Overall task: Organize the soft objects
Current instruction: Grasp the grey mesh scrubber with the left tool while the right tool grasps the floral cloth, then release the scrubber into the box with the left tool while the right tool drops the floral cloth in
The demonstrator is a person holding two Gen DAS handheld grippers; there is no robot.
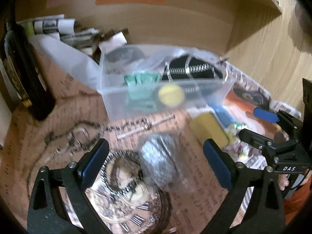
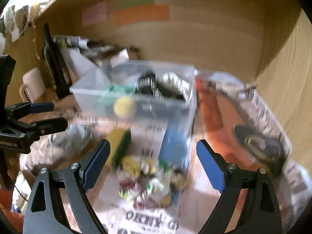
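A clear plastic box [image 1: 159,97] [image 2: 136,101] stands on the patterned table cover and holds a black cloth with silver stripes [image 1: 193,69] [image 2: 165,89], a green piece [image 1: 142,85] and a yellow ball [image 1: 171,94] [image 2: 123,105]. My left gripper [image 1: 156,163] is open over a bagged silvery scrubber [image 1: 161,159]. My right gripper [image 2: 153,163] is open above a yellow-green sponge [image 2: 120,144] [image 1: 209,128], a blue sponge [image 2: 175,148] and a floral cloth [image 2: 152,177]. Both views are blurred by motion.
A black bottle [image 1: 25,74] and white paper rolls [image 1: 58,26] stand at the back left. A white mug [image 2: 33,85] sits at the left. Wooden walls close the back and right. An orange printed bag [image 2: 224,113] lies right of the box.
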